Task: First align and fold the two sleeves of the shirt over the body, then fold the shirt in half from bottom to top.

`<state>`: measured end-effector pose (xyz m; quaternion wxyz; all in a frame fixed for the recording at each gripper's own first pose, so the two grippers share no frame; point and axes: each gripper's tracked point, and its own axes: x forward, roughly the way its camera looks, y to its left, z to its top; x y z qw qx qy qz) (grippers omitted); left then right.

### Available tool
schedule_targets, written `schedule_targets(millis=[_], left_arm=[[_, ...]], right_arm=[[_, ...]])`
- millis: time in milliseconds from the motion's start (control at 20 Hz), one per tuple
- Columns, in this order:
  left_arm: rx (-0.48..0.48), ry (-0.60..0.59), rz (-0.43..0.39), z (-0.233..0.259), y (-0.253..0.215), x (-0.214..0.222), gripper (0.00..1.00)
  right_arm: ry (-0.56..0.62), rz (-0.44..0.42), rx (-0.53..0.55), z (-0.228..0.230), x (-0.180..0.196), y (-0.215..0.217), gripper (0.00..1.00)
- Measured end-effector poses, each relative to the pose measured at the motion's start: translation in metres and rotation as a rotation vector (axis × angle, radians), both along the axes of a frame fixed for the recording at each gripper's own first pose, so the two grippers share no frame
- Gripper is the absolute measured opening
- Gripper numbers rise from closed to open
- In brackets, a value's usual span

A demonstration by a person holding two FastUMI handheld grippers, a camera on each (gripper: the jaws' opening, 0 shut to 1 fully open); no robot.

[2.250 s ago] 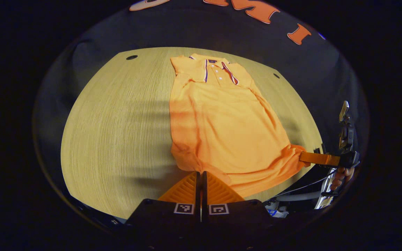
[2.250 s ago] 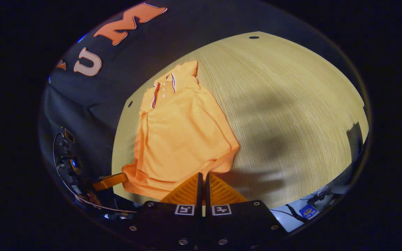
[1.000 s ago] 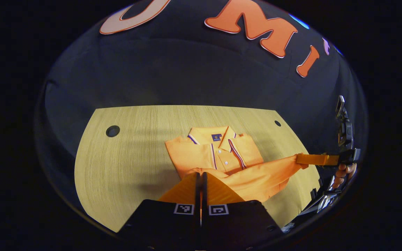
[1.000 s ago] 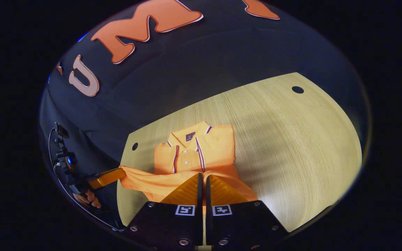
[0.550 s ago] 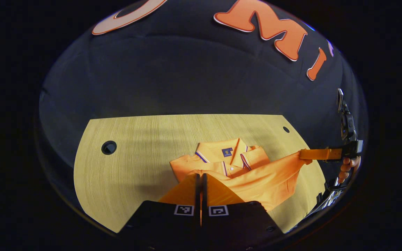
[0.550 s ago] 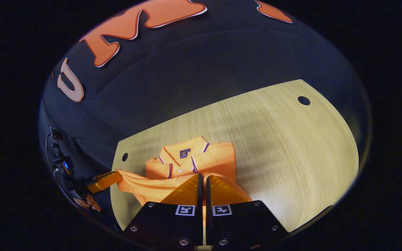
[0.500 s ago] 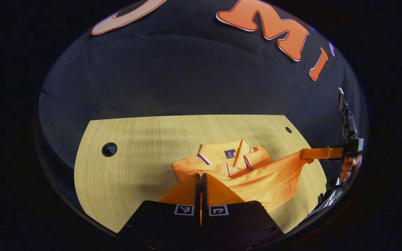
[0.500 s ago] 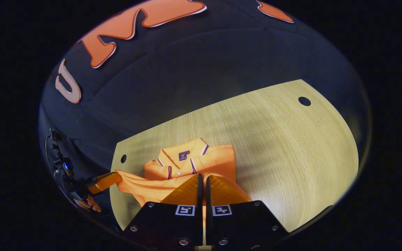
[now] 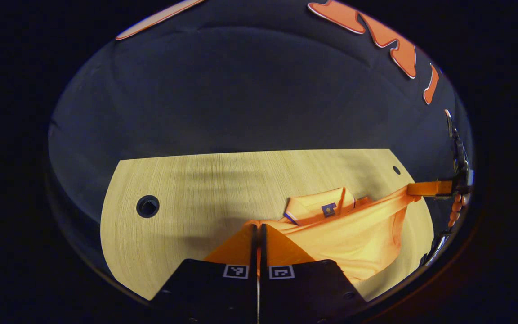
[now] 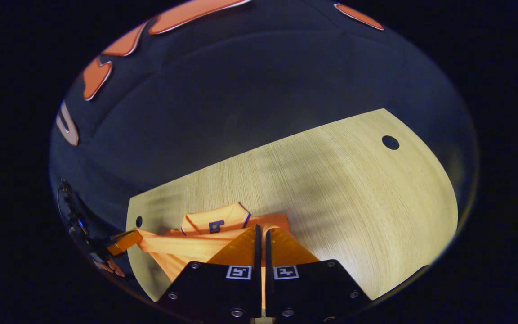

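While both grippers pinch its hem closed, the orange polo shirt [image 9: 353, 234] hangs stretched above its collar [image 9: 319, 208] on the wooden table [image 9: 187, 189]: left gripper [image 9: 258, 234], right gripper [image 10: 261, 236].

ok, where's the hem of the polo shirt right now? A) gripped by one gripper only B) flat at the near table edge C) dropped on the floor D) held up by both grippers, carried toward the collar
D: the left gripper and right gripper each pinch a hem corner of the polo shirt, stretched between them just short of the collar.
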<state>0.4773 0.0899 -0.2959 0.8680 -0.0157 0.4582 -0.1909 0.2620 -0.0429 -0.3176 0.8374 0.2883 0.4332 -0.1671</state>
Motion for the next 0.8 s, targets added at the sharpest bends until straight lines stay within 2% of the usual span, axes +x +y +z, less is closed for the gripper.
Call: schedule_targets(millis=[50,100,150,200,350,400,600,650,700,750,800], left_arm=[[0.019,0.0,0.005,-0.003,0.0,0.004,0.04],[0.038,-0.016,0.02,-0.003,0.005,0.007,0.12],[0.046,-0.036,0.033,-0.001,0.007,0.01,0.16],[0.037,-0.055,0.035,0.005,0.007,0.014,0.31],[0.015,-0.086,0.05,0.029,0.008,0.008,0.9],[0.007,-0.098,0.061,0.038,0.008,0.006,1.0],[0.001,-0.183,0.067,0.084,0.007,-0.021,0.99],[0.002,-0.196,0.06,0.094,0.003,-0.031,0.99],[0.0,-0.205,0.054,0.105,-0.002,-0.042,0.99],[-0.004,-0.214,0.055,0.115,-0.007,-0.051,0.99],[-0.009,-0.227,0.06,0.127,-0.01,-0.063,0.99]], right_arm=[[0.007,-0.018,0.021,0.005,-0.003,-0.004,0.05],[0.005,-0.032,0.021,0.007,-0.003,-0.01,0.16],[0.0,-0.037,0.0,0.007,-0.003,-0.017,0.22],[-0.014,-0.031,-0.019,0.007,-0.003,-0.021,0.29],[-0.042,0.007,-0.085,0.018,-0.011,-0.028,0.52],[-0.057,0.021,-0.115,0.023,-0.013,-0.027,0.59],[-0.17,0.053,-0.174,0.069,-0.031,-0.018,0.62],[-0.194,0.06,-0.188,0.081,-0.037,-0.016,0.51],[-0.219,0.07,-0.197,0.094,-0.043,-0.013,0.66],[-0.243,0.074,-0.201,0.103,-0.049,-0.008,0.72],[-0.27,0.082,-0.203,0.114,-0.056,-0.004,0.82]])
